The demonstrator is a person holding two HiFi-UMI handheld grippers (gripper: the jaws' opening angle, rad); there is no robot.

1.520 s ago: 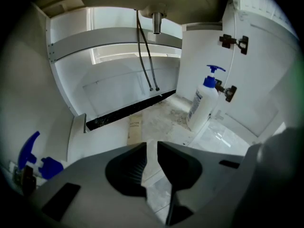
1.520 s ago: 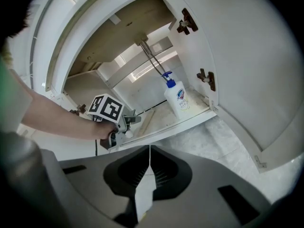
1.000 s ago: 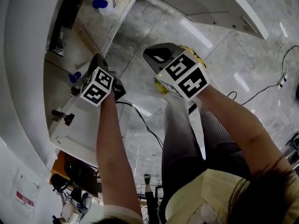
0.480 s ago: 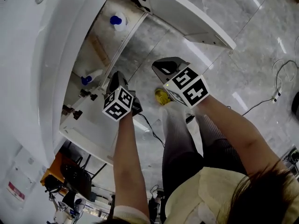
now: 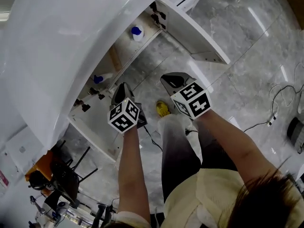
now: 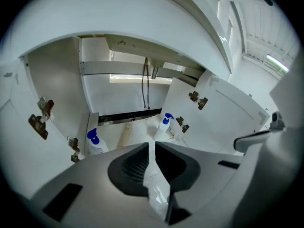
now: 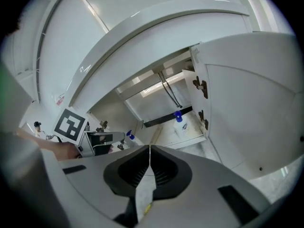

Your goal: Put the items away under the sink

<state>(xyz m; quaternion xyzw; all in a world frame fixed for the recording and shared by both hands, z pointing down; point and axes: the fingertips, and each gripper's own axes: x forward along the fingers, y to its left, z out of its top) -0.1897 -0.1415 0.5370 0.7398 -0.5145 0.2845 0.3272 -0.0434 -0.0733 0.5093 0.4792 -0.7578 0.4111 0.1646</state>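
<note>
Left fingers barely apart | right fingers together | pump bottle well ahead

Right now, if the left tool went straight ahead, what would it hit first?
Probably the cupboard's back wall. The left tool aims into the open cupboard, between the spray bottle and the pump bottle; depth is unclear.

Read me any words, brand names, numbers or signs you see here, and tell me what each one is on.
No text here is legible enough to quote.
Pump bottle: its label has coloured print, too small to read.
Spray bottle: no legible label.
Paper strip on the cabinet floor: too small and blurred to read.
Left cube and right cube: black-and-white square markers only, no words.
</note>
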